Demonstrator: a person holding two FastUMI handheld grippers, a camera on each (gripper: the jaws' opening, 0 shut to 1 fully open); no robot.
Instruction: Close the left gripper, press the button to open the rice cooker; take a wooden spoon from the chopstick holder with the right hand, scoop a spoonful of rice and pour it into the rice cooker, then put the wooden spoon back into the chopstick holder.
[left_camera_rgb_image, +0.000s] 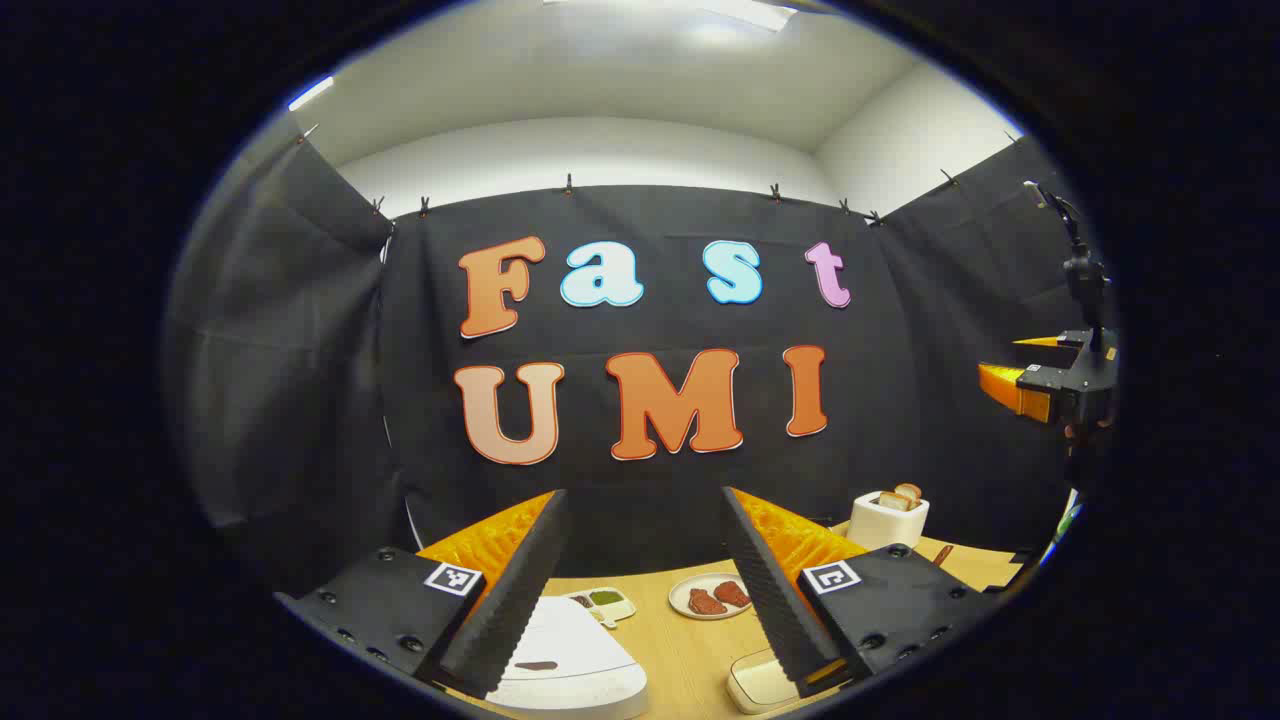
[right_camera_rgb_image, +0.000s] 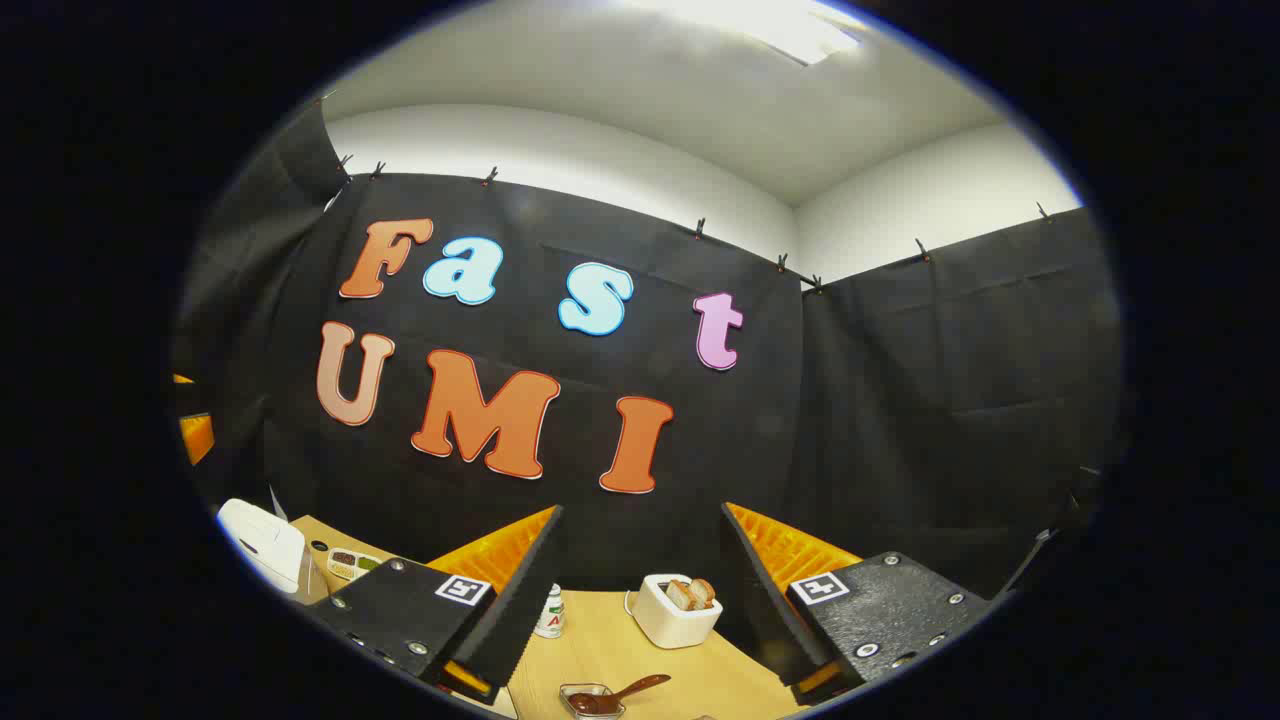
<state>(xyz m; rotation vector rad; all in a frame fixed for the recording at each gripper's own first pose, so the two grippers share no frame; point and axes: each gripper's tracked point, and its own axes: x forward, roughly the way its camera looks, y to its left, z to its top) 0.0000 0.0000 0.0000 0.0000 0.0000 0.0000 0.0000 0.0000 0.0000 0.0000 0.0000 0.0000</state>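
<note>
The white rice cooker (left_camera_rgb_image: 575, 655) sits with its lid down on the wooden table (left_camera_rgb_image: 690, 650), low between my left gripper's fingers. My left gripper (left_camera_rgb_image: 643, 495) is open, held above the table and pointing at the back wall. The right gripper (left_camera_rgb_image: 1010, 362) hangs high at the far right of the left gripper view. In the right gripper view my right gripper (right_camera_rgb_image: 641, 510) is open with nothing in it. Below it a brown wooden spoon (right_camera_rgb_image: 630, 688) rests in a small clear dish (right_camera_rgb_image: 590, 700). The rice cooker (right_camera_rgb_image: 262, 545) stands at the far left, with the left gripper (right_camera_rgb_image: 188, 408) above it.
A white toaster (left_camera_rgb_image: 888, 518) with bread stands at the back right, also the toaster (right_camera_rgb_image: 678, 612) ahead of my right gripper. A plate of red meat (left_camera_rgb_image: 710, 597), a small compartment tray (left_camera_rgb_image: 605, 603), a cream flat object (left_camera_rgb_image: 760, 682) and a small bottle (right_camera_rgb_image: 548, 612) are on the table.
</note>
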